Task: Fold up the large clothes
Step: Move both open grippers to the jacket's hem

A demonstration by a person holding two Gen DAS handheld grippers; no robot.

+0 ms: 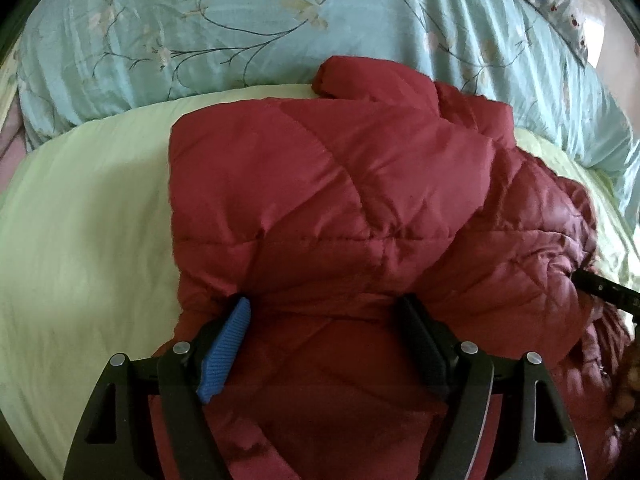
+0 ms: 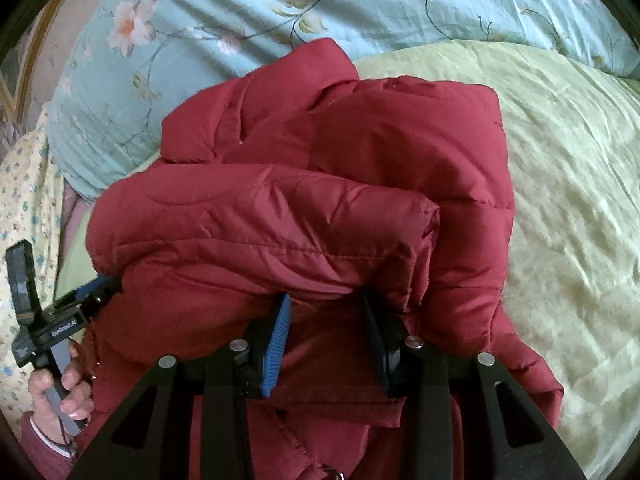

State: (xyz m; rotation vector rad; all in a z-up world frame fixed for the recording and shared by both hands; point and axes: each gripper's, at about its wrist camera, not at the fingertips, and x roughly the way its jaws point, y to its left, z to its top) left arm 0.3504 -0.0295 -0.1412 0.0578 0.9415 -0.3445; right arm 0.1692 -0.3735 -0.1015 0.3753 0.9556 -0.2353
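- The red quilted jacket (image 1: pixel 328 200) lies bundled on the pale green bedsheet (image 1: pixel 80 220), its far edge up against the floral blue pillow (image 1: pixel 200 40).
- Your left gripper (image 1: pixel 324 312) stands wide, blue pad on one side and black pad on the other, with a thick roll of jacket filling the gap. The fabric bulges against both pads, so I'd call that a bulky grip.
- Your right gripper (image 2: pixel 324 308) is much narrower, its jaws pinched on a fold of the jacket's near edge.
- In the right view, your left hand (image 2: pixel 60 392) grips its handle at the jacket's left side, so the two grips sit along the same near edge.
- To do this fold well, keep both grips level and move them together; if one leads, the puffy layers will likely skew.
- Carry the edge over the bundle rather than dragging it, since the slick shell looks likely to slide on the sheet.
- Press the air out as you lay it, or it may well spring back open.
- Release only once the layers sit flat.
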